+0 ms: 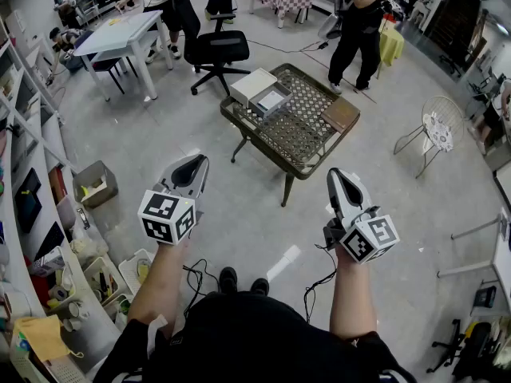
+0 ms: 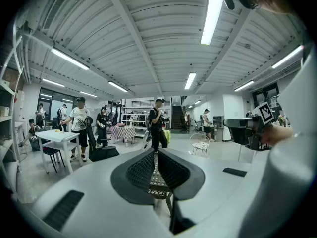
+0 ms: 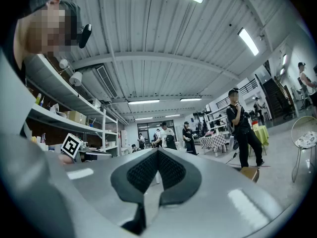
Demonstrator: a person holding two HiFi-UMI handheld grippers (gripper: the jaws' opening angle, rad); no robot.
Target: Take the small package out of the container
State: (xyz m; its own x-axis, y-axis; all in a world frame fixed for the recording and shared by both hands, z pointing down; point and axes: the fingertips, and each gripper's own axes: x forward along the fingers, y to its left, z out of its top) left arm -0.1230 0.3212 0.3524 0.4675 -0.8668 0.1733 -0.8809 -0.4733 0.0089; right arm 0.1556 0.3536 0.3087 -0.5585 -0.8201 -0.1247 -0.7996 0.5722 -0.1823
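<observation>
Package [image 1: 271, 100] lies in the open container [image 1: 257, 110] at the far left corner of the low table [image 1: 307, 138], well ahead and roughly between both hands; left gripper [image 1: 193, 166] and right gripper [image 1: 338, 177] pressed together, empty, neither clearly nearer

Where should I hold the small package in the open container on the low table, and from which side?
Come from above: the container is open only at the top and its walls surround the small package, which lies flat. Probably pinch it across two opposite edges; from here I cannot tell which pair is narrower.
</observation>
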